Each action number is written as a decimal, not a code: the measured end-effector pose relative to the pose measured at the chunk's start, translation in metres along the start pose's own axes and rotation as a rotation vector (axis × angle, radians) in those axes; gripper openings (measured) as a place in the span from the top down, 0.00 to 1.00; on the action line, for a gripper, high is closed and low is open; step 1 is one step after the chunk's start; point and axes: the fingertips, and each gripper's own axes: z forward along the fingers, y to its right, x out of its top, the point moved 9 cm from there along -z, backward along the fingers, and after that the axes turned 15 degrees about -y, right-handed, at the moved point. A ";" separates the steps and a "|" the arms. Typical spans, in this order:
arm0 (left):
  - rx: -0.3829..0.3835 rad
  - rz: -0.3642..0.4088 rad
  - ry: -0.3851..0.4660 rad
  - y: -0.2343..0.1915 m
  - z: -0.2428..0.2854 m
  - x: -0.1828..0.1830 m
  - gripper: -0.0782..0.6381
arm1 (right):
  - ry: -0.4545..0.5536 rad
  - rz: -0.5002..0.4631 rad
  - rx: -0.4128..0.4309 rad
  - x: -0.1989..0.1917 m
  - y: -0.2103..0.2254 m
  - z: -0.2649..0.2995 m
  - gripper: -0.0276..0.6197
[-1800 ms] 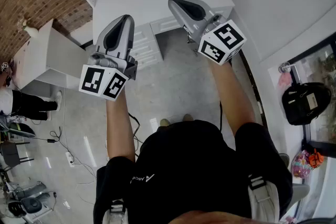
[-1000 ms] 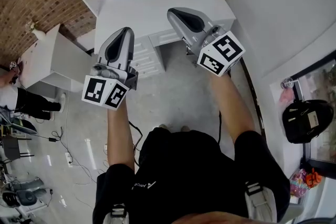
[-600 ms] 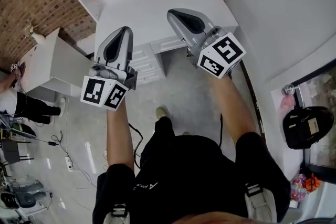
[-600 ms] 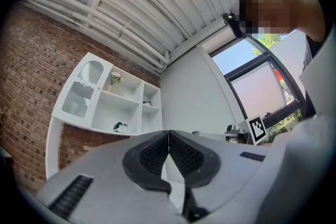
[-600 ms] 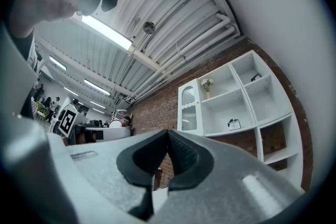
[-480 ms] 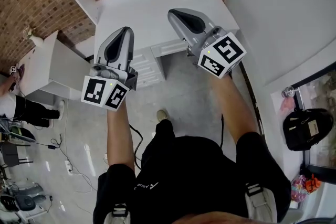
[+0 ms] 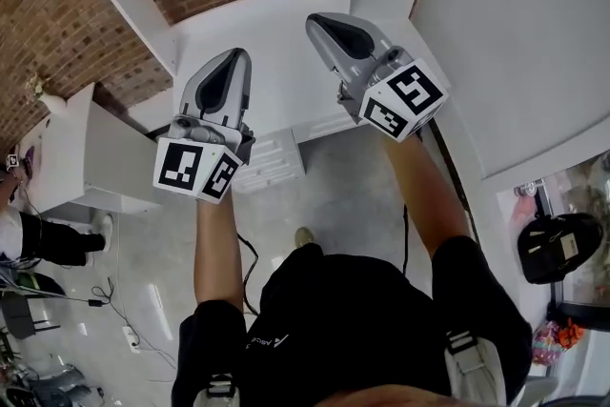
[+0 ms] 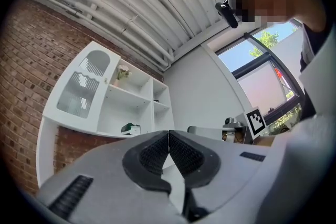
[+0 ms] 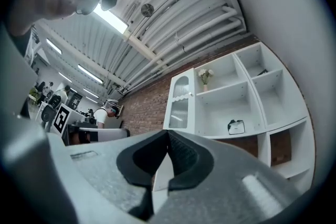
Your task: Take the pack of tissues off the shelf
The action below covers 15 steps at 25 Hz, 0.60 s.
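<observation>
A small dark and white pack of tissues [image 8: 129,128] lies on the lower board of a white wall shelf [image 8: 137,105], some way ahead of both grippers. The right gripper view shows the pack of tissues [image 9: 235,126] in the middle compartment of the shelf [image 9: 231,97]. My left gripper [image 8: 168,137] is shut, with nothing between its pads. My right gripper [image 9: 168,136] is also shut and holds nothing. In the head view the left gripper [image 7: 238,57] and the right gripper [image 7: 319,20] are held up over a white desk [image 7: 276,33], side by side and apart.
The desk has drawers [image 7: 272,162] on its front. A brick wall [image 7: 57,5] runs behind and to the left. A white cabinet [image 7: 86,148] stands at the left, with a person [image 7: 38,238] beside it. A black bag [image 7: 558,243] sits at the right. Cables lie on the floor.
The desk and shelf have come closer in the head view as the person stepped forward. Both grippers stay raised and shut.
</observation>
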 end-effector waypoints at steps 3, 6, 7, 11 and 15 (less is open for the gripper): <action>-0.016 0.000 0.002 -0.047 0.018 0.001 0.89 | -0.005 0.002 -0.041 0.004 0.019 0.040 0.95; -0.027 -0.001 0.002 -0.084 0.036 0.000 0.89 | -0.003 0.010 -0.071 0.009 0.036 0.070 0.95; -0.031 -0.003 0.001 -0.094 0.042 0.000 0.89 | -0.007 0.009 -0.080 0.010 0.042 0.079 0.95; -0.048 -0.015 0.004 -0.123 0.068 -0.001 0.89 | -0.025 -0.005 -0.109 0.013 0.067 0.108 0.95; -0.040 -0.027 0.011 -0.145 0.093 -0.003 0.89 | -0.026 -0.009 -0.118 0.014 0.095 0.133 0.95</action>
